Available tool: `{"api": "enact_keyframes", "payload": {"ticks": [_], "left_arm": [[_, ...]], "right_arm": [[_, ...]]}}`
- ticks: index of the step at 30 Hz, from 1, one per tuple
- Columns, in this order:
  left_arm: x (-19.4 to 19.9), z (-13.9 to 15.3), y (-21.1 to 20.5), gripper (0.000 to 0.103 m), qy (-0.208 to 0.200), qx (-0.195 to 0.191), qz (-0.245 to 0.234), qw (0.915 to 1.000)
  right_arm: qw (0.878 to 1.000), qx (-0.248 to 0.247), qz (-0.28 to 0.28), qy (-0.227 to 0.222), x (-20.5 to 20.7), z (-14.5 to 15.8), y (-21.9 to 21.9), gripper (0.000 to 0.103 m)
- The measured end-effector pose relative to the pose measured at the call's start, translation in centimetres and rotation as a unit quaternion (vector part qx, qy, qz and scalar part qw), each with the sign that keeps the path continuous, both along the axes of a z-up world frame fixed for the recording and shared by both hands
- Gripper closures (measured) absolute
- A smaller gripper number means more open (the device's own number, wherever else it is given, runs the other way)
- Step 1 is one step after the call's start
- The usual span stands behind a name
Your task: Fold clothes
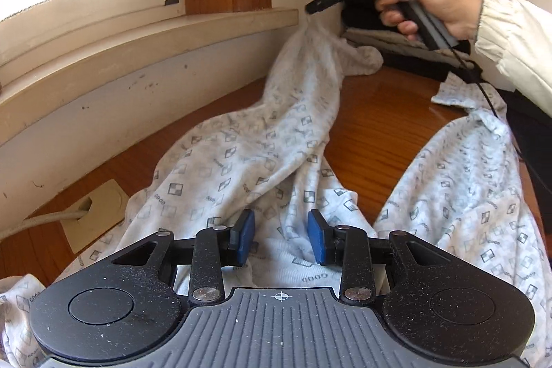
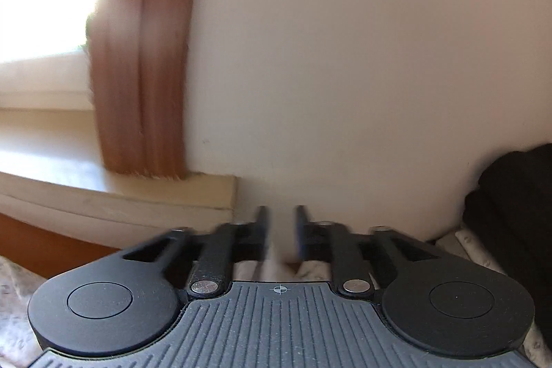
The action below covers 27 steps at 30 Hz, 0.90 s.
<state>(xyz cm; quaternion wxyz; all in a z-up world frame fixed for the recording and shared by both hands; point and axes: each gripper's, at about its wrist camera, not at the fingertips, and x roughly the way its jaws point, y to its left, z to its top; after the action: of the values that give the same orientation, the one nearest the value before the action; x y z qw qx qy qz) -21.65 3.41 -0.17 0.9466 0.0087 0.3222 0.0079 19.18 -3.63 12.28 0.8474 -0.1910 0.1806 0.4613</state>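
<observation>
1. The pyjama trousers (image 1: 255, 154) lie spread on the wooden bench (image 1: 376, 123), one leg running far toward the wall, the other down the right side.
2. The left gripper (image 1: 281, 238) hovers over the near waist part, jaws partly open, blue pads (image 1: 245, 235) apart with cloth below them but not pinched.
3. The right gripper (image 1: 310, 7), held in a hand (image 1: 424, 9), pinches the far leg's end and lifts it near the sill (image 1: 145, 37); its jaws are closed on the cloth.
4. The right wrist view is blurred: it shows the right gripper (image 2: 281, 230) with a narrow gap, pale cloth in it, and the wall (image 2: 345, 57) close ahead.
5. Only the left view shows the trousers' layout and folded dark clothes (image 1: 396, 57) far right.
6. Bare bench lies between the two legs.
</observation>
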Motion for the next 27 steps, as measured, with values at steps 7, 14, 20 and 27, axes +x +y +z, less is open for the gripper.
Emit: {"api": "enact_keyframes", "payload": {"ticks": [7, 14, 20, 27], "left_arm": [[-0.1, 0.0, -0.1, 0.066, -0.005, -0.007, -0.001, 1.0], [0.0, 0.0, -0.1, 0.066, -0.006, -0.008, 0.0, 1.0], [-0.1, 0.0, -0.2, 0.066, -0.005, -0.005, 0.0, 1.0], [-0.5, 0.1, 0.0, 0.066, 0.0, -0.008, -0.02, 0.9998]], "right_arm": [[0.999, -0.016, -0.021, 0.023, 2.7, -1.6, -3.8, 0.065], [0.996, -0.047, 0.043, 0.055, 3.6, -3.9, -8.6, 0.056], [0.991, -0.102, 0.078, 0.042, 1.9, -6.3, -6.6, 0.064], [1.0, -0.029, -0.006, 0.005, 3.8, -0.2, -8.2, 0.102]]}}
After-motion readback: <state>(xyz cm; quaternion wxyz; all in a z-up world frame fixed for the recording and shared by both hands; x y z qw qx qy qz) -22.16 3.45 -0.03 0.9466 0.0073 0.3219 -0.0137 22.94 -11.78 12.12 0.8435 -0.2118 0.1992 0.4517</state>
